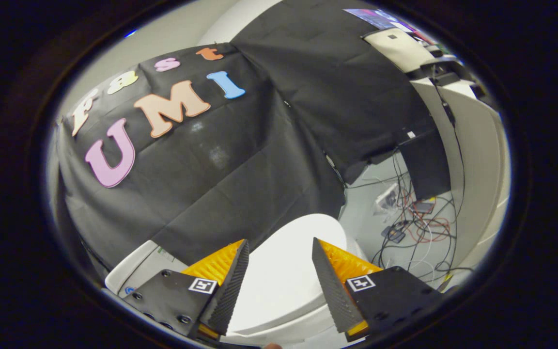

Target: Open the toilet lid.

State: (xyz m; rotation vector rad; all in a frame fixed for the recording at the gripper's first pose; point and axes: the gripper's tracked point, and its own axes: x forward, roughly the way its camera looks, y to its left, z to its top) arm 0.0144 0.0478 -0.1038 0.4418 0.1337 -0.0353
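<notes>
The toilet lid (291, 271) lies flat and closed on the bowl, its white oval surface showing between and just beyond the fingers of the gripper (280, 241). The gripper is released: its two fingers stand well apart, with nothing between them but the view down onto the lid, and neither finger appears to touch it. The fingers seem to hover above the lid rather than at its edge, though the exact height cannot be judged. The toilet tank (136, 271) sits beyond the left finger, against the black cloth wall (259, 160). To the right of the bowl, a tangle of cables (419, 228) lies on the floor (361, 203) near a pale panel (472, 160), well apart from the toilet. Assessment: the task has not visibly begun in any effective sense. No grasp is made, no edge is engaged, and the lid shows no lift. Remaining work, in my judgement, is the whole of it: bring the fingers down to the lid's front rim, catch or pinch that rim, and swing the lid up toward the tank until it rests upright. The rim nearest the gripper is partly hidden by the fingers.
</notes>
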